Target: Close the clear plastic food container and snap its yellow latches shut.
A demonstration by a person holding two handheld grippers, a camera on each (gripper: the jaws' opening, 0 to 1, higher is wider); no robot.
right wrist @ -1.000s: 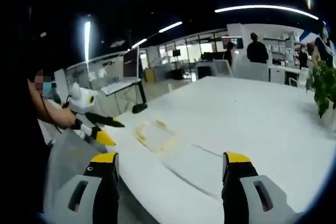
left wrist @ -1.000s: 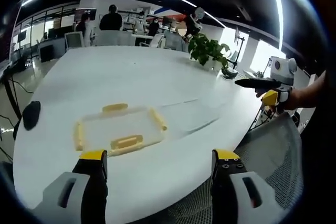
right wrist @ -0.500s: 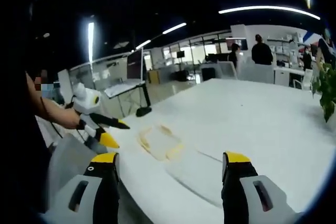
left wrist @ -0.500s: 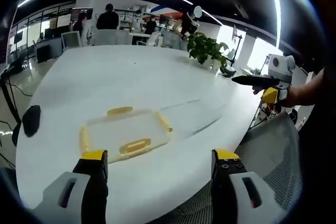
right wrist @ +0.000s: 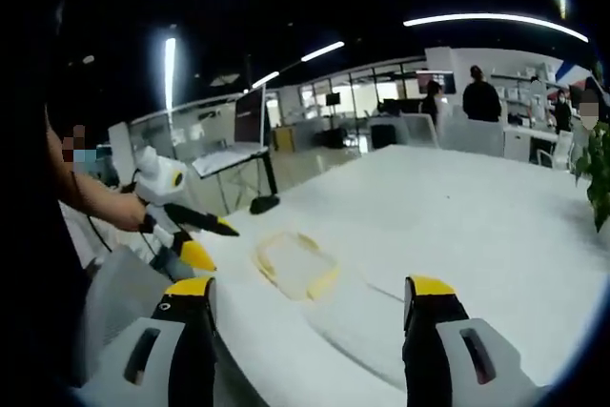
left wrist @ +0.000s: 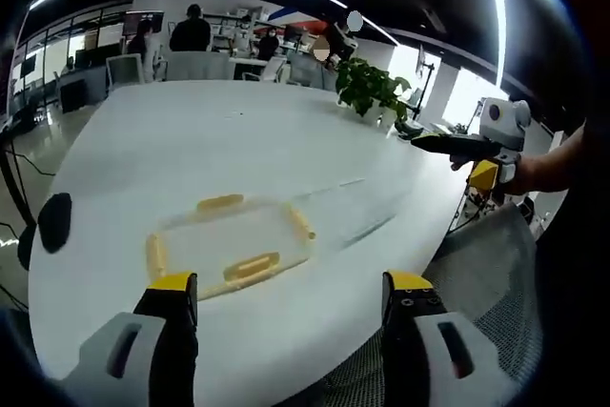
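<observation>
Clear plastic box (left wrist: 227,244) w/ yellow latches (left wrist: 252,266) lies flat on the white table (left wrist: 238,140), near its edge. Left gripper (left wrist: 290,295) & right gripper (right wrist: 311,300) both hang above w/ jaws wide, holding nothing, prob. so they can come down & press the latches

**Two gripper cameras above the near edge of a white worktop**

The left gripper view looks down and forward across the worktop (left wrist: 238,140), fairly near the clear food container (left wrist: 227,243), facing the office behind. The right gripper view looks across the worktop from farther off, at a lower angle. Both share the container (right wrist: 295,264), the worktop (right wrist: 457,216) and each other's gripper.
</observation>
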